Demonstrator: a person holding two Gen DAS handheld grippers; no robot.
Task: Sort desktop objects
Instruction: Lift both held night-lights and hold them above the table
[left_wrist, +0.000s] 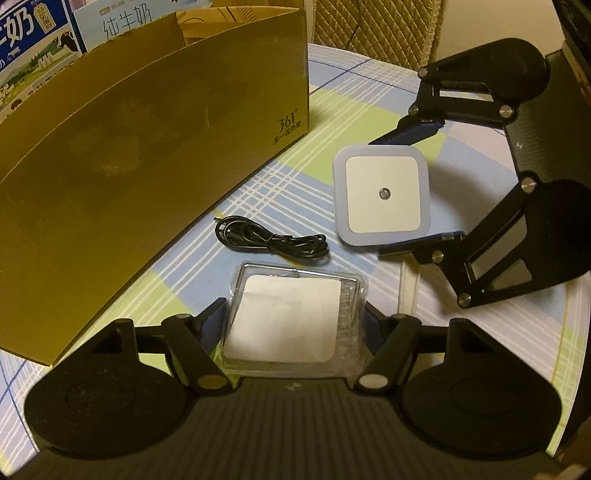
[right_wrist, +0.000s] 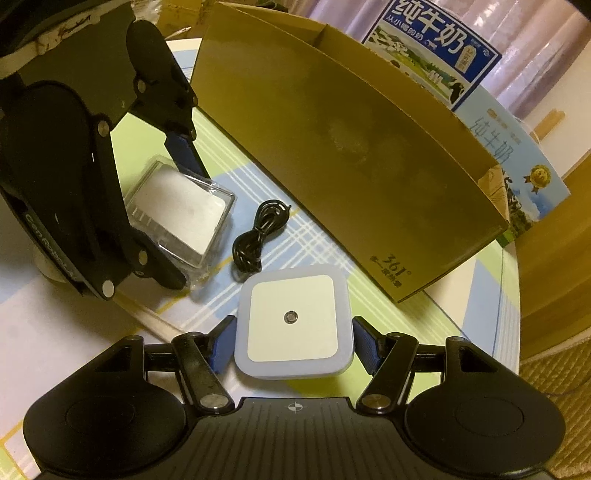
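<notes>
Square white night light with a pale blue rim and a small round sensor in its centre (right_wrist: 292, 324) lies flat on the table, face up, between the blue-padded fingers of the right gripper (right_wrist: 293, 341). Pads sit at or just beside its left and right edges; actual squeeze cannot be told from these views. Left wrist view shows the same light (left_wrist: 382, 195) framed by the right gripper's two fingers, one above it, one below.

Clear plastic case with a white square insert (left_wrist: 286, 319), wrapped in crinkled film, sits between the fingers of the left gripper (left_wrist: 291, 317). Fingers close along both sides of it, contact likely but not certain. Right wrist view: same case (right_wrist: 181, 216) on the table with one blue finger pad (right_wrist: 183, 153) at its far edge.

Coiled black cable (left_wrist: 275, 242) lies loose on the table between case and night light, near the box, touching neither gripper.

Large tan open-topped cardboard box printed "361°" (left_wrist: 147, 155) stands on the far side of the cable, one corner near the night light. Behind it, blue and white milk cartons with Chinese text (right_wrist: 443, 48).

Table has a plaid cloth of pale blue, green and white (left_wrist: 280, 173). Quilted beige chair back (left_wrist: 373, 26) beyond the table edge.
</notes>
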